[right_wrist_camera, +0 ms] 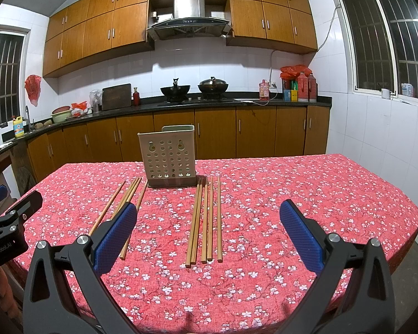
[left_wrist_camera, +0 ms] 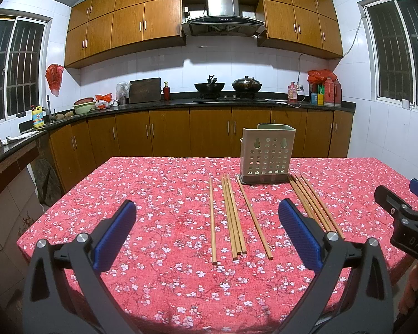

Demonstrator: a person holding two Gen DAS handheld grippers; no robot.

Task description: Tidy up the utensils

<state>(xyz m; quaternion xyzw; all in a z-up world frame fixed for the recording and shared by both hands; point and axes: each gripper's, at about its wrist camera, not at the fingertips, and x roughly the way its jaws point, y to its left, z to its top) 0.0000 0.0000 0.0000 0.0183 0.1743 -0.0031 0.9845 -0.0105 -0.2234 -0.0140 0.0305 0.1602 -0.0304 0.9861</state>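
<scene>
Left wrist view first, going left to right: the left gripper (left_wrist_camera: 206,222) hung above the near part of the table (left_wrist_camera: 158,172), its blue pads (left_wrist_camera: 115,229) spread wide apart and nothing between them. Past the left pad, on the red flowered tablecloth (left_wrist_camera: 153,278), lay the left group of chopsticks (left_wrist_camera: 234,217): one alone, then three touching side by side, then one more slanting toward the holder. The perforated chopstick holder (left_wrist_camera: 266,156) stood upright on the cloth just beyond their far ends. To its right lay the right group of chopsticks (left_wrist_camera: 312,203), partly hidden behind the right-hand pad. At the far right edge of this view the right gripper (left_wrist_camera: 404,208) showed only in part.

Right wrist view, again left to right: the other tool sat at the left edge, then the left-hand sticks, partly covered by a pad, then the holder, then five sticks nearly parallel in front of it. The right gripper's own pads (right_wrist_camera: 301,231) were likewise released, wide apart and empty, above the cloth
</scene>
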